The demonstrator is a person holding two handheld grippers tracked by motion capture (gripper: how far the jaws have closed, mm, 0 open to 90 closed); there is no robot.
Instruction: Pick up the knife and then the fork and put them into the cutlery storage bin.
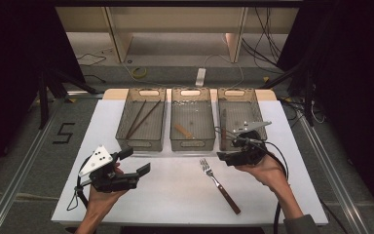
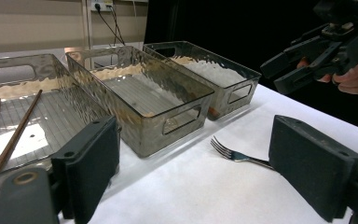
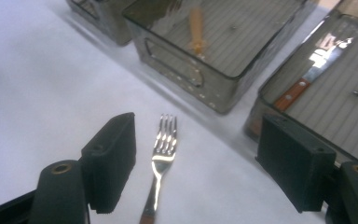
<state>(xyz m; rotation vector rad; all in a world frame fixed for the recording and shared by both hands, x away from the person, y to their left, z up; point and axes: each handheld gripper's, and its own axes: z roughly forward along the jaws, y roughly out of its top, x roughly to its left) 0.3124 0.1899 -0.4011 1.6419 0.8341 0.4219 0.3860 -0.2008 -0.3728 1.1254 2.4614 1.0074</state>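
On the white table [image 1: 175, 195], just in front of the three clear bins: a fork [image 1: 219, 185], tines toward the middle bin [image 1: 191, 126], wooden handle toward the person. Above and a little right of the tines, right gripper [image 1: 231, 157], wide open, nothing between its jaws; from its own view, the fork [image 3: 163, 154] framed between the two black pads. Left gripper [image 1: 136, 163] parked at the left, likewise wide open and empty. Already sorted: chopsticks [image 1: 141, 118] in the left bin, a knife [image 3: 303, 84] in the right bin [image 1: 238, 122]. Likely trouble: thin, shiny metal lying flat, easy to skid away or pivot under closing pads; a pinch near the tines, tipping by the heavier handle; a low approach, scraping the table or knocking the near bin wall.
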